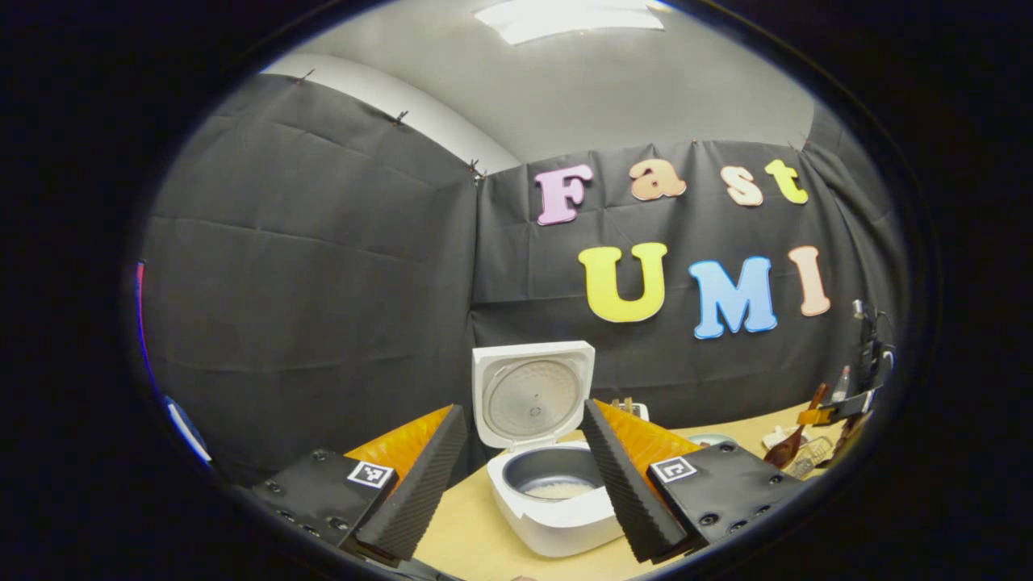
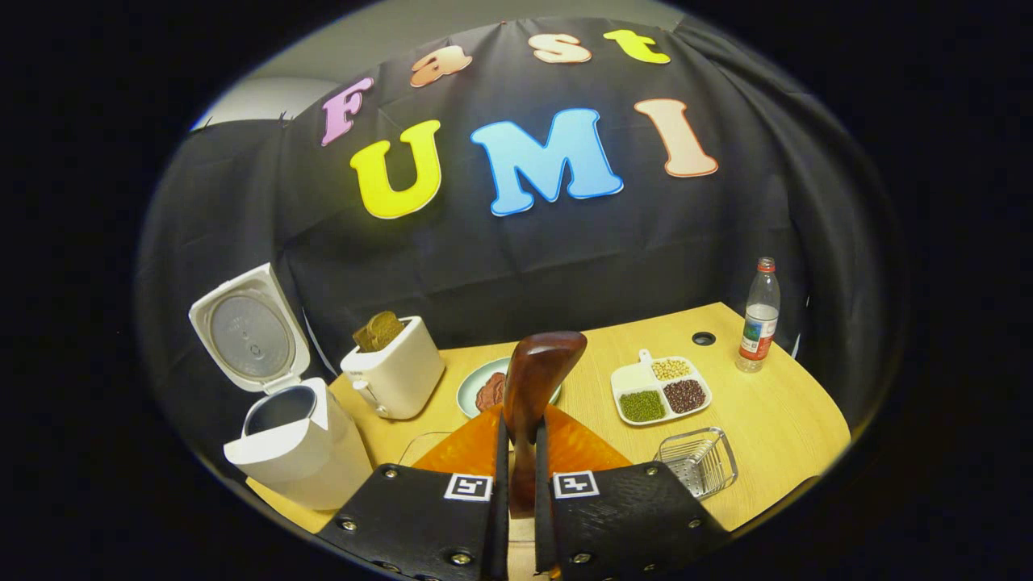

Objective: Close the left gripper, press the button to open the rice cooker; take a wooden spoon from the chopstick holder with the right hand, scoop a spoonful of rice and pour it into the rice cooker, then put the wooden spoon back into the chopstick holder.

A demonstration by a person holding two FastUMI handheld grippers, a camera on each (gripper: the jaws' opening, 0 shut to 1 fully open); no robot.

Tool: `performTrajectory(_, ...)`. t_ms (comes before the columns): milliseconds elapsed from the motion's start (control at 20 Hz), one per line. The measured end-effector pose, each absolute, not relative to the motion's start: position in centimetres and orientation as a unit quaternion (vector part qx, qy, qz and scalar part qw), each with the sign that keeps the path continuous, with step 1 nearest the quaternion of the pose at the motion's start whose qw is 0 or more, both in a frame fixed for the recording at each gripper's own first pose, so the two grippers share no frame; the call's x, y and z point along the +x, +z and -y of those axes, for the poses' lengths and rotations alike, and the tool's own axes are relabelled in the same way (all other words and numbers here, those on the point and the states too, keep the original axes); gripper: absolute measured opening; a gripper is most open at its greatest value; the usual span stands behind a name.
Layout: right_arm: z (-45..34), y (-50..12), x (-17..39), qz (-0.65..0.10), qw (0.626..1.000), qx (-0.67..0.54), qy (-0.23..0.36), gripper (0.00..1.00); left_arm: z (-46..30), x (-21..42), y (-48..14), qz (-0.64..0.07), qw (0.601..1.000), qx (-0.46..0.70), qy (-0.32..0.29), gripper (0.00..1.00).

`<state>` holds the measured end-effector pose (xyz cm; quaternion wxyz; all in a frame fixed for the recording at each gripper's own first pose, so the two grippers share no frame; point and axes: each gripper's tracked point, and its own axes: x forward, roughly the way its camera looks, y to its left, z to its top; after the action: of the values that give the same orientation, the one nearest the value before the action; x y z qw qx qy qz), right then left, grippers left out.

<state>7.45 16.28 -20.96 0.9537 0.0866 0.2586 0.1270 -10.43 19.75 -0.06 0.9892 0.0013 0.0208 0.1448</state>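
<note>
My right claw [image 2: 516, 476] is clamped on the wooden spoon [image 2: 537, 387], both fingers pressing its dark, glossy handle, so the smooth rounded bowl stands upright above the bench [image 2: 775, 420]; the lower end of the handle is hidden between my fingers. In the left gripper view that same spoon [image 1: 787, 448] shows small and far off at the right edge, hard to make out. The rice cooker [image 2: 294, 448] is a white, rounded-square body near the bench's left edge, its lid swung up to bare a dull metal inner plate. In the left gripper view the cooker [image 1: 557, 516] sits between my left claw's [image 1: 524, 476] ridged fingers, which are spread wide and touch nothing; a pale layer of rice lies in its grey pot. Beside the cooker stands a white toaster [image 2: 395, 375] with brown slices poking out. Behind the spoon is a pale green plate [image 2: 476, 386], partly covered. Farther right is a white divided dish [image 2: 658, 387] of green, dark red and pale grains. Near it sits a wire chopstick holder [image 2: 702, 460]. Well apart at the back stands a clear plastic bottle [image 2: 759, 319].
</note>
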Motion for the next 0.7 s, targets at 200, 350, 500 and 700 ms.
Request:
performTrajectory(200, -17.9, -24.2, 7.1, -0.282, 0.949, 0.058, 0.129, 0.13, -20.9, -10.7, -0.6, -0.028, 0.989, 0.002, 0.147, 1.0)
performTrajectory(350, -19.0, -26.1, 6.8, -0.294, 0.946, 0.044, 0.127, 0.13, -21.7, -10.8, -1.0, -0.033, 0.988, 0.001, 0.15, 0.98)
performTrajectory(500, -20.0, -27.1, 6.6, -0.297, 0.946, 0.035, 0.123, 0.13, -22.6, -11.1, -1.6, -0.038, 0.988, 0.004, 0.152, 0.95)
performTrajectory(700, -21.9, -27.3, 5.8, -0.31, 0.941, 0.049, 0.129, 0.13, -23.3, -11.1, -2.0, -0.043, 0.988, 0.002, 0.152, 1.0)
